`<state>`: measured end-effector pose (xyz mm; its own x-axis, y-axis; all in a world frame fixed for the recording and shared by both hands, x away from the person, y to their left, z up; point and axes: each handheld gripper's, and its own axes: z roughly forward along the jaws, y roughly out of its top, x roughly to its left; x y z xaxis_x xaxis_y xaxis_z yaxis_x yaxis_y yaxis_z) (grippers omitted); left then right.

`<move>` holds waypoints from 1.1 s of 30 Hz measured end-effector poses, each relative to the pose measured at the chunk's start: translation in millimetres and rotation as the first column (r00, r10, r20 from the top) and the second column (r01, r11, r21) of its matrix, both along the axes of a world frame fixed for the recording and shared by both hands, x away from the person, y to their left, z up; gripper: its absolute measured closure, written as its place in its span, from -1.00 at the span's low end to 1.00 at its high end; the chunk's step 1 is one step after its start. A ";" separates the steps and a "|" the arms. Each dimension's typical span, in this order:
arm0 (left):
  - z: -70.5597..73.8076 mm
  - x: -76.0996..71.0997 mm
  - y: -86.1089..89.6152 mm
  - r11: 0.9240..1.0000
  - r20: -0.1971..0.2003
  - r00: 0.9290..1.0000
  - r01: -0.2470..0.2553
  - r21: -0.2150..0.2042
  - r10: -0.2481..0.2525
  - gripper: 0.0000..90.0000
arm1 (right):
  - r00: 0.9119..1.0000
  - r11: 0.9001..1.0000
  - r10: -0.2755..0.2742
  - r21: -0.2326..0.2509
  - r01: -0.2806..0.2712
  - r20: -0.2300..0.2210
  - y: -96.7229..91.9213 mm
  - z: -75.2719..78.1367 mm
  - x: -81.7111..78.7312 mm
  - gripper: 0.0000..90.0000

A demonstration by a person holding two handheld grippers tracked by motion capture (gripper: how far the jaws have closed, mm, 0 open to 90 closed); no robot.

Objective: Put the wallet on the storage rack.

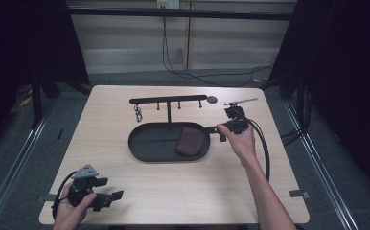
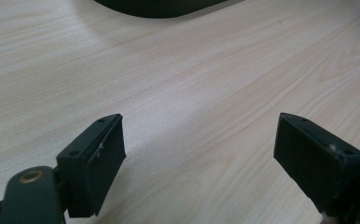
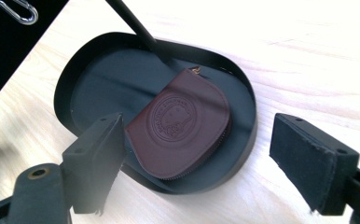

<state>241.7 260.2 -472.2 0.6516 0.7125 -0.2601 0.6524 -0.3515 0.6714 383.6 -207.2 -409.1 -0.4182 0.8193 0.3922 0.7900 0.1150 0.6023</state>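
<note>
You have one black oval tray [image 1: 147, 143] mid-counter [image 1: 183, 191] holding one maroon pouch [image 3: 180, 128] at its right end. Your left hand-held gripper [image 1: 107, 197] sits spread near-left; your right hand-held gripper [image 1: 220, 128], spread, faces the pouch.

A dark maroon pouch [image 3: 180, 133] bears an embossed round emblem; the oval tray [image 3: 75, 74] is black, the counter [image 1: 183, 187] pale wood-grained.
</note>
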 end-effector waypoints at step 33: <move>3.1 1.8 5.9 0.997 0.020 0.997 -0.075 -0.018 0.076 -0.62 | 0.997 0.997 -0.066 -0.038 0.068 0.048 -54.3 -5.1 -83.3 -0.65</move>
<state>243.5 266.1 -469.2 0.6014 0.7556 -0.2596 0.6626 -0.2901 0.6905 300.3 -261.5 -414.2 -0.3793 0.8607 0.3396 0.7675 0.0877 0.6350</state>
